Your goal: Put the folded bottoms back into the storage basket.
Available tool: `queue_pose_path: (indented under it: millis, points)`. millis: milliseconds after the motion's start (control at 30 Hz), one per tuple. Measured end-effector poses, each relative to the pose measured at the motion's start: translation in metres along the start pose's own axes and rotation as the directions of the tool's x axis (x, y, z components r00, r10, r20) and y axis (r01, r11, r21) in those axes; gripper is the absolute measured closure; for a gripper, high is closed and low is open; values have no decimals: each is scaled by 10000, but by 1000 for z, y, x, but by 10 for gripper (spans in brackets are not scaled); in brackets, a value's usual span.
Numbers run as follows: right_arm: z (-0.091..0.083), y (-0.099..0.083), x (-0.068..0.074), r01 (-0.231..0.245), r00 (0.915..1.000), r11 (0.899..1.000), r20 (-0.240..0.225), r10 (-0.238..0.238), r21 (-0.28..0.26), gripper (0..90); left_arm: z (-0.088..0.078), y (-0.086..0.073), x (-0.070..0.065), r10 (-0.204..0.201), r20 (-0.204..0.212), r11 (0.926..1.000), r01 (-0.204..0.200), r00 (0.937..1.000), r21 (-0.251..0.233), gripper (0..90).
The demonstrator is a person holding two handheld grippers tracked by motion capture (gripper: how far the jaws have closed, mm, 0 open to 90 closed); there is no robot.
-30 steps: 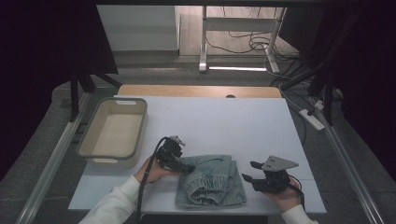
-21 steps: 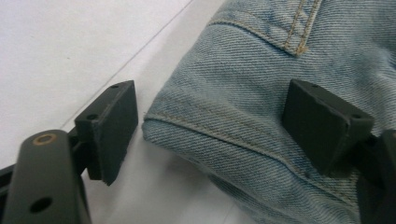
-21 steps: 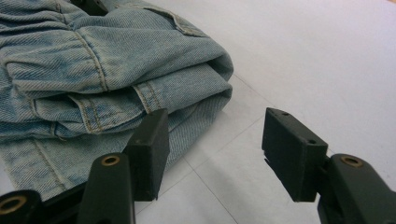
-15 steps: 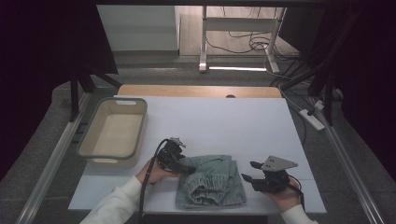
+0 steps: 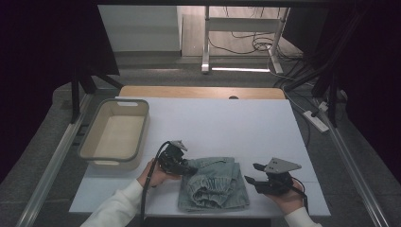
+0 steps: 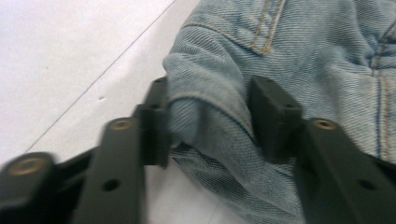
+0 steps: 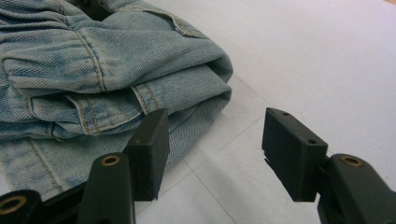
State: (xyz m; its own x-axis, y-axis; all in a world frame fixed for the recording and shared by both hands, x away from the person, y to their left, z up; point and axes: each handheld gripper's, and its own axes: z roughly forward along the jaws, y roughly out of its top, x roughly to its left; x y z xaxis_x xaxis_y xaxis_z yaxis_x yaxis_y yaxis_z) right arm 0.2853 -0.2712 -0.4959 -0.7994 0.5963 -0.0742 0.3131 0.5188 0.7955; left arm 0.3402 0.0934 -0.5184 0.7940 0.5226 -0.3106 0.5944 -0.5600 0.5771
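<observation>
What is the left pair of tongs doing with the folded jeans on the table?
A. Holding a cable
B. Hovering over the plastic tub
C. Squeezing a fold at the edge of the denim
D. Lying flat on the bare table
C: in the left gripper view, the left tongs have a bunched fold of the jeans between their jaws, which have just been closing on it.

Folded jeans near the front edge of the desk, between two tools.

The jeans point(image 5: 213, 184) lie on the desk point(image 5: 217, 123); the left tool point(image 5: 187, 166) sits at their left edge, the right tool point(image 5: 250, 174) just beside their right; a bin point(image 5: 90, 146) stands far left.
</observation>
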Motion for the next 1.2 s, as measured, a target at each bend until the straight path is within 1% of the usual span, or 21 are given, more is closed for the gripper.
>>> queue_pose_path:
  millis: [33, 67, 133, 167, 367, 533, 567, 600, 633, 667, 733, 767, 800, 833, 867, 1033, 1067, 1200]
  points:
    - [0, 0, 0, 4, 10000, 10000, -8, -4, -11, 413, -1, 1, -3, 121, -138, 9999, -122, 9998, -65, 624]
    - [0, 0, 0, 7, 10000, 10000, -10, -7, -12, 413, -1, 1, -3, 121, -138, 9999, -122, 9998, -65, 639]
    - [0, 0, 0, 7, 10000, 10000, -8, -7, -14, 413, -2, 1, -5, 262, -273, 9996, -264, 9993, -89, 654]
    - [0, 0, -1, 11, 10000, 10000, -9, -11, -25, 413, -3, 2, -7, 324, -348, 9994, -329, 9989, -116, 679]
    - [-1, 0, -1, -10, 10000, 10000, 40, 10, -77, 413, -7, 3, -9, 393, -328, 9986, -404, 9987, -333, 717]
    - [-2, -1, -2, -29, 10000, 9999, 53, 29, -111, 413, -16, 6, -11, 471, -288, 9952, -494, 9985, -844, 731]
    - [-2, -1, -2, -30, 10000, 9999, 72, 31, -146, 413, -20, 7, -13, 523, -249, 9927, -547, 9983, -1073, 733]
    - [-2, -1, -2, -30, 10000, 9999, 72, 31, -146, 413, -20, 7, -13, 523, -249, 9927, -547, 9983, -1073, 734]
    - [-3, -1, -3, -20, 10000, 9999, 84, 21, -135, 413, -23, 9, -14, 570, -218, 9901, -594, 9981, -1272, 735]
    - [-3, -1, -3, -20, 10000, 9999, 84, 21, -135, 413, -23, 9, -14, 570, -218, 9901, -594, 9981, -1272, 736]
    - [-3, -1, -3, -60, 9999, 9999, 115, 62, -146, 413, -27, 9, -16, 650, -205, 9865, -673, 9977, -1494, 736]
    - [-3, -2, -3, -98, 9999, 9998, 118, 100, -178, 413, -30, 10, -17, 744, -272, 9831, -779, 9969, -1658, 738]
    - [-3, -2, -3, -98, 9999, 9998, 118, 100, -178, 413, -30, 10, -17, 744, -272, 9831, -779, 9969, -1658, 739]
    - [-3, -2, -4, -103, 9999, 9998, 118, 105, -183, 413, -35, 11, -18, 805, -217, 9798, -832, 9965, -1818, 741]
    - [-3, -2, -4, -103, 9999, 9998, 118, 105, -183, 413, -35, 11, -18, 805, -217, 9798, -832, 9965, -1818, 741]
    - [-3, -2, -4, -110, 9999, 9998, 129, 113, -192, 412, -45, 12, -17, 889, -215, 9743, -915, 9958, -2056, 744]
    - [-3, -2, -4, -117, 9998, 9997, 132, 120, -192, 413, -48, 12, -17, 875, -267, 9718, -913, 9958, -2176, 746]
    - [-3, -2, -5, -103, 9999, 9998, 97, 105, -184, 413, -55, 12, -18, 843, -337, 9657, -900, 9959, -2434, 751]
